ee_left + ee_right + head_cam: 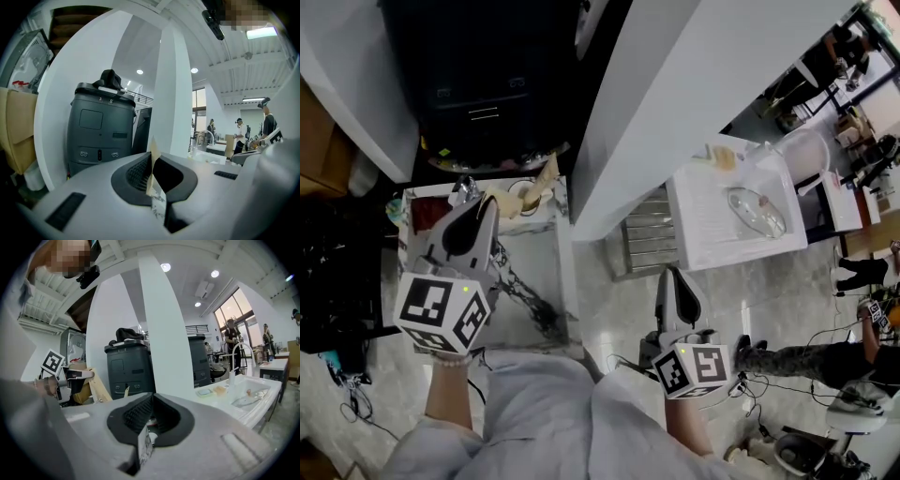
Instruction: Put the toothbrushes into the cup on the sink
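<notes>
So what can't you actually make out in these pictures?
- Toothbrushes and cup: in the head view the sink is far off, and the bits lying on it are too small to name.
- Low table: in the head view the left tool covers part of it, so what lies underneath is hidden.
- Black machine: cut off by the head view's top edge.

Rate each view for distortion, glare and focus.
Head view: evenly lit, sharp, edges bowed; the white pillar is bright. Left gripper view: fisheye with black corners, ceiling light blown out, left gripper soft up close. Right gripper view: same fisheye, window washed out, sink fairly clear.
</notes>
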`<state>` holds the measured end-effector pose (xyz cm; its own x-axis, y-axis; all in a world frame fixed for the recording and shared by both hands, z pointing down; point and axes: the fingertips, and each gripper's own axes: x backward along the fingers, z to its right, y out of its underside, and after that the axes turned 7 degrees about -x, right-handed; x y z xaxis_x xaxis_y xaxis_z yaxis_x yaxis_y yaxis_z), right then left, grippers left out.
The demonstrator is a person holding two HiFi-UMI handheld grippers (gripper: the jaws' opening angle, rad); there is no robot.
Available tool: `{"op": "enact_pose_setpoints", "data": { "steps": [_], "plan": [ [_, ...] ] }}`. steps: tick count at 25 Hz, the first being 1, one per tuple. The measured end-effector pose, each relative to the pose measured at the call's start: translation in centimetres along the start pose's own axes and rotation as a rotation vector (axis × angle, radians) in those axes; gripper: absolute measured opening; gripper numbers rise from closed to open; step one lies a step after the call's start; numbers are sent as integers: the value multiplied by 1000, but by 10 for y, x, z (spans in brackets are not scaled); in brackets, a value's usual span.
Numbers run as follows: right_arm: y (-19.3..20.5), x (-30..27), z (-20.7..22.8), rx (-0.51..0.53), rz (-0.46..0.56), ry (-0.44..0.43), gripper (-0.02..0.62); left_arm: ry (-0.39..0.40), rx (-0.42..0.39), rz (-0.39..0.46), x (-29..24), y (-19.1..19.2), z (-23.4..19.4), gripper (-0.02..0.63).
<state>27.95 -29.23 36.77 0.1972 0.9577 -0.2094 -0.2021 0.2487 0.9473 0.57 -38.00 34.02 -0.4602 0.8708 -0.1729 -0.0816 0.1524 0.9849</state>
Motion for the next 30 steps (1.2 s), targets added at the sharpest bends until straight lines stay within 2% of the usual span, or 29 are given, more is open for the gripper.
{"op": "enact_pose_setpoints", "data": {
  "steps": [7,20,30],
  "plan": [
    [4,3,20,-4,-21,37,5,-21,-25,-29,-31,15,-9,8],
    [15,2,46,-19,-68,78,5,-52,-27,-147,-82,69,-16,9],
    [19,2,52,-20,-78,80,5,-60,53,-188,-100,106,-22,9]
  ]
}}
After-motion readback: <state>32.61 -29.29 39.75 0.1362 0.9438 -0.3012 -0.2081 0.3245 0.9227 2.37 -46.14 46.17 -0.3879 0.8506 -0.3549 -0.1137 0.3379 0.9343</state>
